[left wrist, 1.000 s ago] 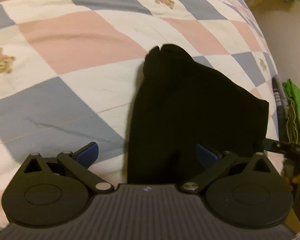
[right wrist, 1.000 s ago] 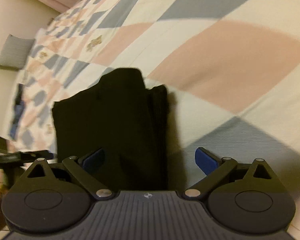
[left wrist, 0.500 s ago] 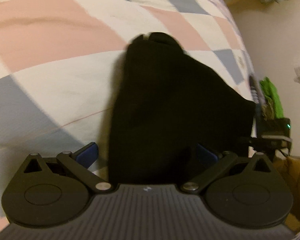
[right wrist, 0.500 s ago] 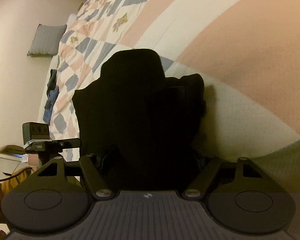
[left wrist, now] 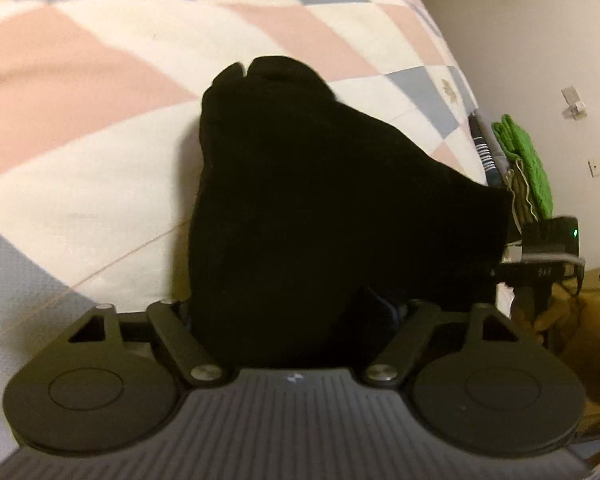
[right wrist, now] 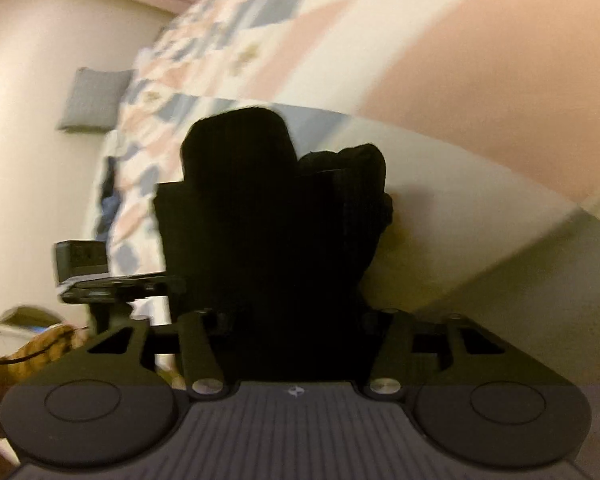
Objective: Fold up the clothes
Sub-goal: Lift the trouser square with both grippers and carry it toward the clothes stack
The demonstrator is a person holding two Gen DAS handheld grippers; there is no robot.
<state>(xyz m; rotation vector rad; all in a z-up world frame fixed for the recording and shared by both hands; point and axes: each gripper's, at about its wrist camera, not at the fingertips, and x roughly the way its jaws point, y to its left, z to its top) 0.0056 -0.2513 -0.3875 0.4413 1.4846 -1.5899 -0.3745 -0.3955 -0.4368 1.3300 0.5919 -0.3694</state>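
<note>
A folded black garment [left wrist: 324,208] lies on the bed, on a quilt [left wrist: 100,92] of pink, grey and cream diamonds. The left gripper [left wrist: 292,320] has its jaws drawn in against the near edge of the garment; the fingers are buried in the dark cloth, and it appears clamped on it. The right gripper [right wrist: 296,320] stands likewise, its linkage arms pulled close together with the black garment [right wrist: 276,216] filling the gap between them, gripping the cloth. The garment's far end shows bunched, rounded folds. Beyond the bed's edge, in the left view, a green cloth [left wrist: 528,160] sits on a pile. A grey pillow [right wrist: 92,100] rests by the wall in the right view.
</note>
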